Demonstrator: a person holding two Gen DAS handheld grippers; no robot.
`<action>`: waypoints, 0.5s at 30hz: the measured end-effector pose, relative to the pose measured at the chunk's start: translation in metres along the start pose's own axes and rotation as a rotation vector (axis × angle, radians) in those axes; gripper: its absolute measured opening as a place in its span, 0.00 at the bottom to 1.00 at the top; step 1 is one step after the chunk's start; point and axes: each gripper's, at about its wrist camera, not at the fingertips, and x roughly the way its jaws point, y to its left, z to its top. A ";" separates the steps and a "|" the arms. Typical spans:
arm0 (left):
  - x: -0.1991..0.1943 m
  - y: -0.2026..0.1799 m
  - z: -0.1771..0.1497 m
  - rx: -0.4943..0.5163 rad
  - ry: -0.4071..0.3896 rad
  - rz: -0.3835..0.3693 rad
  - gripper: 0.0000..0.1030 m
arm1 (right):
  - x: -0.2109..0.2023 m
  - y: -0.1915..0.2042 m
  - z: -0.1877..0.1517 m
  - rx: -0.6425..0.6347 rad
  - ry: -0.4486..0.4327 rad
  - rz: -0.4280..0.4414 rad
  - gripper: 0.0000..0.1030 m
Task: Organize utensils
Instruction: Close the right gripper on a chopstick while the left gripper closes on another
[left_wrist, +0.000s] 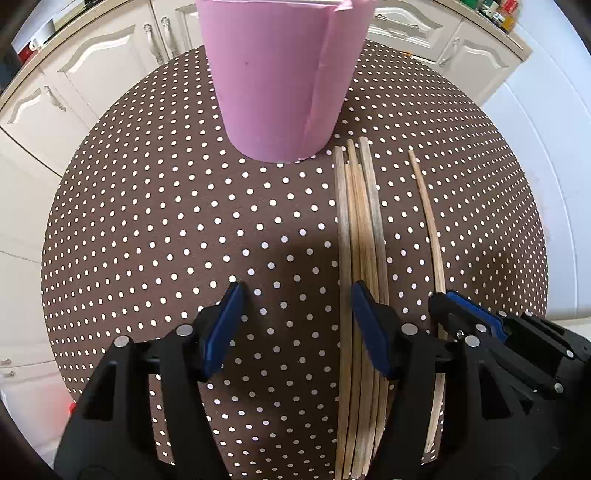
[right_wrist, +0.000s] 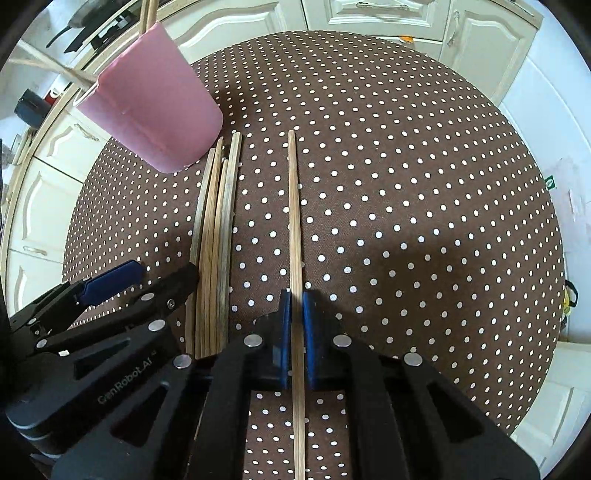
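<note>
A pink cup (left_wrist: 280, 77) stands at the far side of the round dotted table (left_wrist: 166, 221). To its right lie several wooden chopsticks in a bundle (left_wrist: 360, 240), with a single chopstick (left_wrist: 428, 221) apart on the right. My left gripper (left_wrist: 297, 295) hangs open over bare cloth, its right finger above the bundle's left edge. In the right wrist view my right gripper (right_wrist: 295, 306) is shut on the single chopstick (right_wrist: 294, 206), which lies along the cloth. There the bundle (right_wrist: 216, 229), the cup (right_wrist: 151, 110) and the left gripper (right_wrist: 147, 282) sit to the left.
A few sticks (right_wrist: 55, 70) poke out of the cup's rim. White kitchen cabinets (left_wrist: 110, 66) ring the table behind and to the left. A white floor (right_wrist: 546, 122) shows on the right. The table's edge curves close around both grippers.
</note>
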 end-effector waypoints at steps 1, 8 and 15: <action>0.003 0.002 0.000 -0.007 0.003 0.001 0.59 | -0.001 0.001 0.000 0.007 0.000 -0.002 0.06; 0.002 0.019 0.002 -0.030 0.028 0.002 0.62 | 0.001 0.012 0.010 -0.049 -0.008 -0.078 0.06; 0.006 0.025 0.012 -0.060 0.052 0.018 0.65 | 0.004 0.010 0.021 -0.039 -0.030 -0.083 0.06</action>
